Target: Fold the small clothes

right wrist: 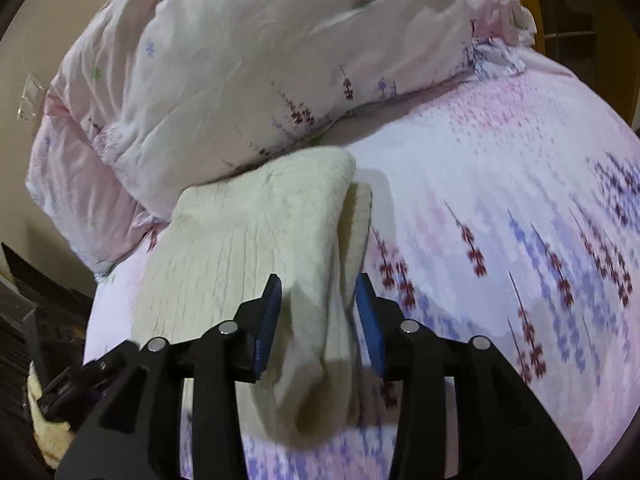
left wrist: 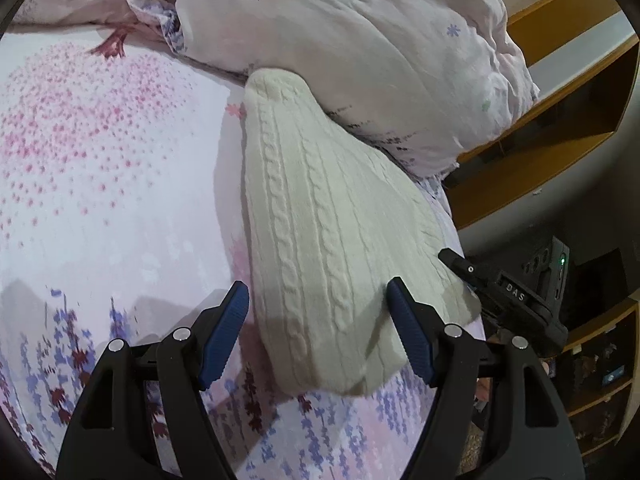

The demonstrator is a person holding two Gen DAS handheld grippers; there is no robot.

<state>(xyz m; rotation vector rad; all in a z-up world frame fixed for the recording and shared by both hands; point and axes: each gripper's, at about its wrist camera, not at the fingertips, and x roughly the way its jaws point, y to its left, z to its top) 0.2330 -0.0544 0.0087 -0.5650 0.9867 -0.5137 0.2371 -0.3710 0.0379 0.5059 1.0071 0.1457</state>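
Observation:
A cream cable-knit garment (left wrist: 320,216) lies folded on the floral bed sheet (left wrist: 100,184), its far end against a rumpled duvet. My left gripper (left wrist: 318,300) is open, its blue-padded fingers (left wrist: 226,332) straddling the garment's near end just above it. In the right wrist view the same garment (right wrist: 248,240) lies doubled over. My right gripper (right wrist: 318,308) is open, its fingers either side of the garment's raised near fold. The right gripper's black body (left wrist: 508,292) shows at the bed's right edge in the left wrist view.
A bulky pale floral duvet (left wrist: 352,48) (right wrist: 240,64) is heaped behind the garment. A wooden shelf unit (left wrist: 560,120) stands beyond the bed's right edge. The bed sheet (right wrist: 500,208) spreads wide beside the garment.

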